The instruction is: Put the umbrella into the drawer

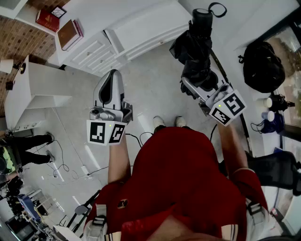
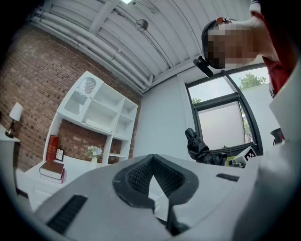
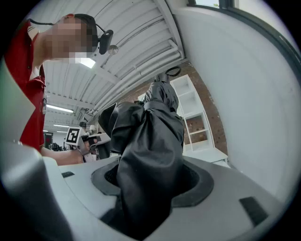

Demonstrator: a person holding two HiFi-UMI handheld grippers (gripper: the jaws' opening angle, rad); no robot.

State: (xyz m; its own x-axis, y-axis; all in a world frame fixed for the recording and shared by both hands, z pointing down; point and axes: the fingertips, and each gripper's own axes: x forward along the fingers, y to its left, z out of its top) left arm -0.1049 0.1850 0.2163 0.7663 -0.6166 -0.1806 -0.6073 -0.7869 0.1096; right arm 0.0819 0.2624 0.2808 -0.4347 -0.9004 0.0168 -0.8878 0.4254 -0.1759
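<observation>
Head view looks steeply down before the white drawer cabinet (image 1: pixel 136 21) — both gripper views face that cabinet roughly level, sharing its shelves (image 2: pixel 101 110).

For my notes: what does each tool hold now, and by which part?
The right tool grips the umbrella by its folded fabric, with the strap end pointing away. The left tool holds nothing.

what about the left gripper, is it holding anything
No, the left gripper has its jaws together with nothing between them.
</observation>
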